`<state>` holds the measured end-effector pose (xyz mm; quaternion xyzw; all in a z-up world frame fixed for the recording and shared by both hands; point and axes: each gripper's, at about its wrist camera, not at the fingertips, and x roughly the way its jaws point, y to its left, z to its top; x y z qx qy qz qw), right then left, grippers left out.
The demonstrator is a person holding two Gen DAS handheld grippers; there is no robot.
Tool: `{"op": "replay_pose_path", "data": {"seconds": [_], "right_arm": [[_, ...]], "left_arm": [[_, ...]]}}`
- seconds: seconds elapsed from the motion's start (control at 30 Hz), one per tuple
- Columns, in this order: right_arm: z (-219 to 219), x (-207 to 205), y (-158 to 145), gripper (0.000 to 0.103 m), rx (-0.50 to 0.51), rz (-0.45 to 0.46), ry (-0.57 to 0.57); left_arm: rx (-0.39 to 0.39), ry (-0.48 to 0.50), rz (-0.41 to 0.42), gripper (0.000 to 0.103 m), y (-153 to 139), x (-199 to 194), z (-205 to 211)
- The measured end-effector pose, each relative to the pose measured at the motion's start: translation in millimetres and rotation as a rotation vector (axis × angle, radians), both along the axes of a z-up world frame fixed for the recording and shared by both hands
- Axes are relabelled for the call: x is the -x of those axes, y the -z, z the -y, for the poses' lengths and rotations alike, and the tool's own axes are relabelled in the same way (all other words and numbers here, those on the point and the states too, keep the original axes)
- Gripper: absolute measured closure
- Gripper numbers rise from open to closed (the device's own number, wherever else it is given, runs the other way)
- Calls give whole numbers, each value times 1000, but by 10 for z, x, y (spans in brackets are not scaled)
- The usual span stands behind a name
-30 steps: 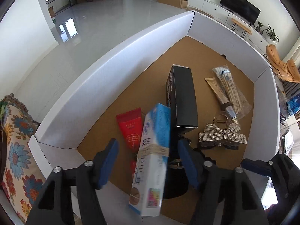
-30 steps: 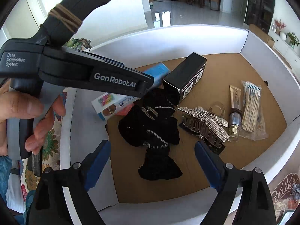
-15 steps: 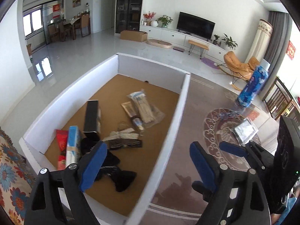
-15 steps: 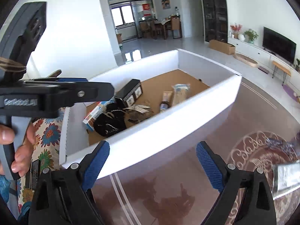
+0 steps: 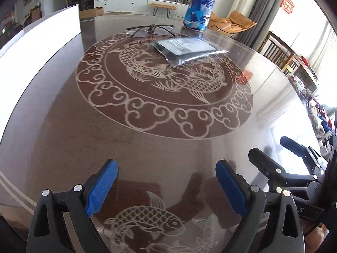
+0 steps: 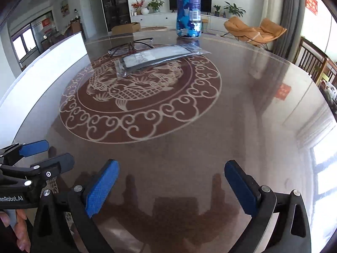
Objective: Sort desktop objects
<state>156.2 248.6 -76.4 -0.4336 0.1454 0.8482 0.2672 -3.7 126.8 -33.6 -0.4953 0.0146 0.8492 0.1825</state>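
We hold both grippers above the glossy brown table [image 5: 63, 126], and we take the round fish medallion [image 5: 164, 80] inlaid in its top as our landmark. The left gripper [image 5: 166, 187] hangs on the near side of the medallion with its blue pads [image 5: 101, 187] wide apart and nothing between them. The right gripper [image 6: 171, 187] also sits on the near side of the medallion; its jaws are opening, and only bare tabletop shows in the gap.

A flat item sealed in a clear plastic bag [image 5: 187, 47] lies on the far part of the medallion, over the fish pattern. A pair of glasses [image 5: 150, 30] rests just beyond the medallion's far edge, beside the bag. A tall blue patterned bottle [image 6: 188, 8] stands upright farther back still, past the bag. The white wall of the sorting box [image 6: 42, 71] runs to the left of the medallion.

In the right wrist view, fingers of our hand [image 6: 20, 232] grip the left tool's handle, well short of the medallion.
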Motion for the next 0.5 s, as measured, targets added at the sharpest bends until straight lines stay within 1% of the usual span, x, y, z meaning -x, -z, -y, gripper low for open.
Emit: {"op": "replay_pose_path", "data": {"seconds": [0.03,0.1,0.17,0.23,0.3,0.5], "right_arm": [[-33,-70,23,2,3,6,13],[-80,-181,93,2,3,12,42],[-101,-232,109,2,-3,-3,57],[-89,-237,111,0,-1,-6,59],[-65,-192,126,0,-22,11,61],[-35,-166,128,0,-27,5,65]], "left_arm": [[36,23,-35,7,22,-53,-94],[81,58,-73,7,59,-110,-206],[113,65,-110,5,80,-155,-241],[100,73,-126,0,88,-195,-200],[100,80,-125,0,90,-195,-189],[98,86,-128,0,67,-188,-150]]}}
